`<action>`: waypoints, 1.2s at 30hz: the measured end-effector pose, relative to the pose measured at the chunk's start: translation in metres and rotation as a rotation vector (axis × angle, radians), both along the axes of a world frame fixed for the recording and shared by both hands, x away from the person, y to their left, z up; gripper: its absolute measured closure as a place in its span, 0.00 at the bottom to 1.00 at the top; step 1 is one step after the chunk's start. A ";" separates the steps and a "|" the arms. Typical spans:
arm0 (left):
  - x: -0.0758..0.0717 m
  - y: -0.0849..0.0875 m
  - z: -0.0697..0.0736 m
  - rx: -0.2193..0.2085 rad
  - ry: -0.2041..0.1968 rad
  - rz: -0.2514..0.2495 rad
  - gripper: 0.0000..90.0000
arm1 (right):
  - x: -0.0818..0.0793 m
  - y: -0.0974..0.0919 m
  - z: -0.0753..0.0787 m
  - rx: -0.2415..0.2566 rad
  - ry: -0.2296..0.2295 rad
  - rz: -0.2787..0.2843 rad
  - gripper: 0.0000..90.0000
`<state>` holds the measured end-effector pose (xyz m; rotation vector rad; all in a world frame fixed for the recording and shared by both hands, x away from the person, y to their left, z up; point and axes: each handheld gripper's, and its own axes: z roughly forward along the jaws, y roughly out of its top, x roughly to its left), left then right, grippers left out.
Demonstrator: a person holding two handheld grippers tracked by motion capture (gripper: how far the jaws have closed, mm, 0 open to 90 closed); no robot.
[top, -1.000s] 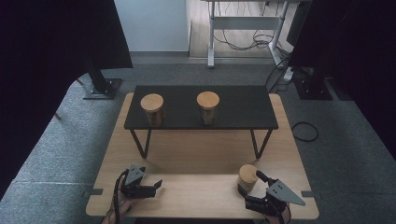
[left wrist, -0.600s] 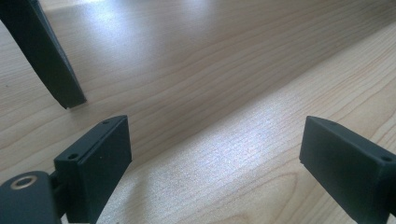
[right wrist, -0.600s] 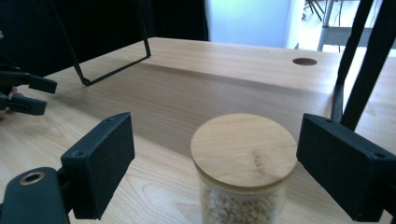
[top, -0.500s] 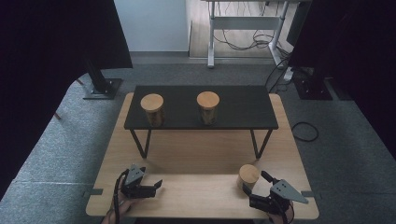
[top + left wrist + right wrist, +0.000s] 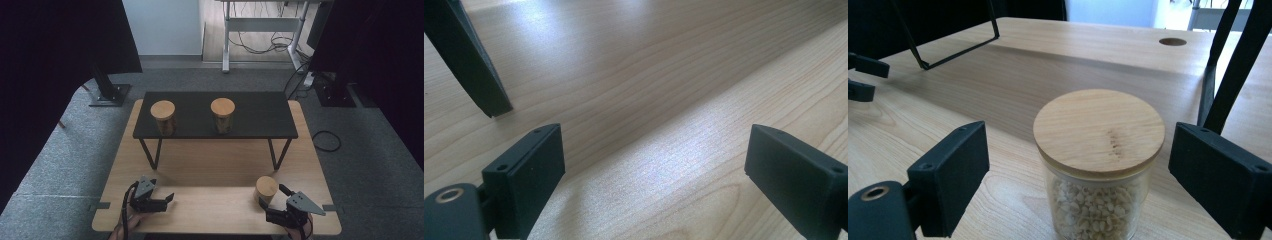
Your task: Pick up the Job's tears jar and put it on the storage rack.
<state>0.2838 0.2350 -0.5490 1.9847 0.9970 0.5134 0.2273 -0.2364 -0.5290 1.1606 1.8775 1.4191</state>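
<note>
So, near edge first: the right tongs (image 5: 274, 196) sit at the desk's (image 5: 210, 165) front right corner, and their jaws have just been opening. They now stand wide on either side of the jar (image 5: 1098, 165), with clear gaps between each pad and the glass, so nothing is gripped. A second ago in the high view the tongs sat tight against the jar; now they have pulled back a little toward the front edge, and the jar (image 5: 265, 189) stands upright on its own, wooden lid on, pale nuts or grains inside, resting on the desk top near the front right corner, just ahead of the tongs.

Left tongs (image 5: 165, 200) rest low at the front left corner, unmoved, jaws wide, only bare wood between them in the left gripper view (image 5: 649, 175).

Further back, the black shelf (image 5: 260, 115) stands on thin metal legs across the far half of the desk. Two more jars sit on it, well apart from each other: the left shelf jar (image 5: 163, 116) and the middle shelf jar (image 5: 222, 114). The shelf's right end is bare.

Reading: this looks like a release. The jar has been set down on the desk, and the placing seems done. The next move probably calls for backing the right tongs straight off without clipping the lid.
</note>
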 end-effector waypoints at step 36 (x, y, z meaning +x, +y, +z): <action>0.000 -0.003 0.000 0.015 -0.001 -0.008 0.09 | 0.032 0.015 -0.019 -0.105 0.060 -0.088 0.12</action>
